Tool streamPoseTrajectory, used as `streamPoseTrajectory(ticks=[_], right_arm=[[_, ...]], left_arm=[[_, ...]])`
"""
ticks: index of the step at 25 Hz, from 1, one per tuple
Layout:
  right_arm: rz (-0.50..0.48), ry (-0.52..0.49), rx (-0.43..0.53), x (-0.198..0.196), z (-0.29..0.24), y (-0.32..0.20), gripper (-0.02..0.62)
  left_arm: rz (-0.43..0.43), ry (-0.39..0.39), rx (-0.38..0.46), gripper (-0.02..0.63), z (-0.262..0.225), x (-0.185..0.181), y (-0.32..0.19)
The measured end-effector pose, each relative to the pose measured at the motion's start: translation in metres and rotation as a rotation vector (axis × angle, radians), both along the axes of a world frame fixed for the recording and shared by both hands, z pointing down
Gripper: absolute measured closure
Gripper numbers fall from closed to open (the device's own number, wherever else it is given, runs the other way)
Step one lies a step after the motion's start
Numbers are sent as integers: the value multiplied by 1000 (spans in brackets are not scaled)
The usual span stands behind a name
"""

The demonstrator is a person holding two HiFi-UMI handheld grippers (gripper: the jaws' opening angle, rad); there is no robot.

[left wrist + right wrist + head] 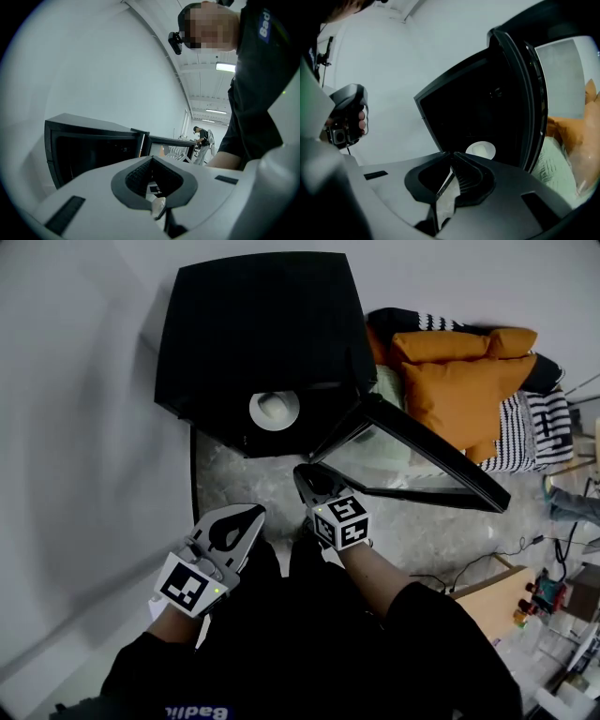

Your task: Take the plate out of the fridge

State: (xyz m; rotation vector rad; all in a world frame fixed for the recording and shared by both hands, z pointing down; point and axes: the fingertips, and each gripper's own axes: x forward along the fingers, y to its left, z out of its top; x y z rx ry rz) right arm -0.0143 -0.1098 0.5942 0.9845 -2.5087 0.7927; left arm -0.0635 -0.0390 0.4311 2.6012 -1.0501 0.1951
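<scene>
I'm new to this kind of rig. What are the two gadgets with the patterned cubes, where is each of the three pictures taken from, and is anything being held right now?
There is no robot here. A person holds a two-jaw tool in each hand: the left gripper and the right gripper. The patterned cubes are part of them. One picture comes from a camera on the person's head, looking steeply down. The other two come from cameras riding on each gripper, looking along its jaws. On the floor stands a small black fridge with its door open and a white plate inside. Both grippers are shut and hold nothing, and neither has reached the plate.
</scene>
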Motion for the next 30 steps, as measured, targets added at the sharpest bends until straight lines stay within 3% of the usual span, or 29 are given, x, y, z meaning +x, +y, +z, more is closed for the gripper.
streamPoseTrajectory(ticks=[15,18,22,30], right_arm=[[162,19,-181,-18,97,-45,499],[244,-46,-286,-18,118,-55,483],[406,-210,-459,-17,153,-71,476],[535,-316,-523,-33,191,-96,476]], left_arm=[[39,-6,-20,601,16,-26,-11],[38,-7,-13,601,13,-27,-10],[37,-17,-32,601,19,-31,-4],[33,-63,-104,601,43,-51,14]])
